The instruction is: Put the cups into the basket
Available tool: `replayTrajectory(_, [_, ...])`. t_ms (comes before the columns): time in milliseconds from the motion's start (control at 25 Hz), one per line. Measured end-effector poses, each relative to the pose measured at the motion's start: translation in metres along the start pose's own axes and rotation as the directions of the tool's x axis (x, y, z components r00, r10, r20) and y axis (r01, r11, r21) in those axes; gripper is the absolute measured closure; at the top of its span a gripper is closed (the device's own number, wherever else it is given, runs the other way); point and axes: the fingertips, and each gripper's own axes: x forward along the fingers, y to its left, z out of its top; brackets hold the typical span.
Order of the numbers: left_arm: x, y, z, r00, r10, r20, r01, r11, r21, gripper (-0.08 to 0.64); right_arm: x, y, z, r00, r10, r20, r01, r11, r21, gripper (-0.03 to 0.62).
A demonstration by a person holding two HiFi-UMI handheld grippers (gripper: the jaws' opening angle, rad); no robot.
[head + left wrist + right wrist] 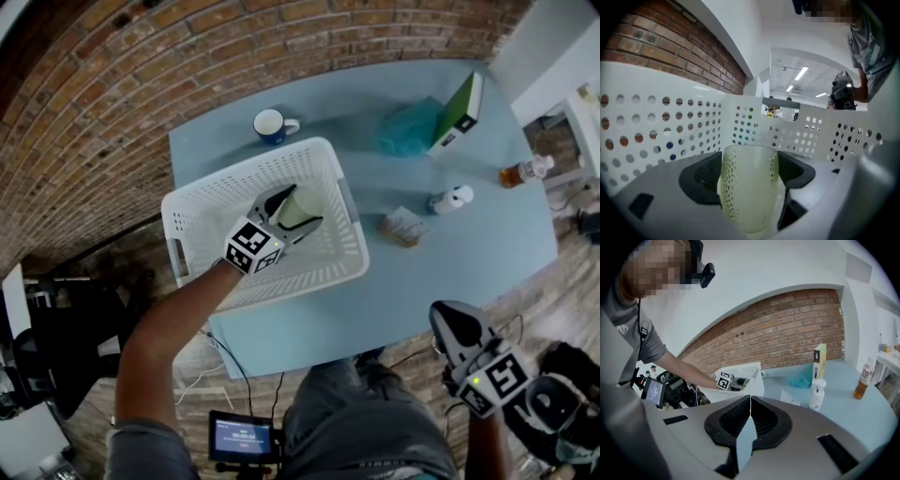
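Step in hand: I am placing the first cup; one goes in now and one waits outside.
Left claw (289, 216): it stands wide, with both pads pressed on the sides of the pale dotted cup (750, 185), which fills the gap between them.
Where that cup is: inside the white basket (246, 168), carried within its walls. From the head view I judge it is not yet resting on the basket floor, though I cannot be sure.
Basket: it sits at the left end of the bench (450, 272) and reaches to the near edge.
Right claw (456, 324): its jaws are pressed together with nothing between them, and it hangs off the near edge of the bench towards the right corner, well apart from everything.
Other cup: the blue mug (272, 126) stands upright by the far edge near the far-left corner, just behind the basket and outside it.
Rest of the bench: a teal cloth (410, 129) and a green-and-white box (459, 112) lie near the far edge, and a small white bottle (452, 199) stands towards the right end. None of them is in my way.
Next move, as I judge it: I lower the pale cup until its base meets the basket floor, then spread the left claw and lift straight out, so the pads do not drag the cup over.
After that: the blue mug needs fetching. Its handle points right, so a grip across the body looks safer.
Risk: letting go too high could tip the pale cup onto its side.
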Motion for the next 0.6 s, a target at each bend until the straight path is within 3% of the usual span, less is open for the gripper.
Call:
replayTrajectory(240, [-0.010,-0.025,0.051,0.991,-0.050,0.122,0.050,0.999,0.001,0.192,0.036,0.027,0.086,0.987,0.128,0.099,-0.111,0.980,-0.166,0.580])
replayTrajectory(400, [-0.026,-0.037,0.075,0.982,-0.078,0.175,0.073,0.997,0.033,0.190,0.093,0.051,0.124,0.981,0.194,0.000,-0.184,0.932,-0.313,0.578])
replayTrajectory(480, [-0.033,-0.042,0.081,0.978,-0.087,0.191,0.076,0.995,0.061,0.192,0.132,0.056,0.133,0.981,0.175,-0.088,-0.196,0.888,-0.417,0.578])
replayTrajectory(520, [-0.036,-0.044,0.084,0.975,-0.089,0.201,0.076,0.994,0.073,0.192,0.153,0.059,0.136,0.979,0.162,-0.127,-0.203,0.850,-0.486,0.578])
replayTrajectory(600, [-0.041,-0.045,0.088,0.971,-0.092,0.222,0.072,0.993,0.094,0.190,0.193,0.061,0.131,0.966,0.127,-0.225,-0.243,0.745,-0.622,0.575])
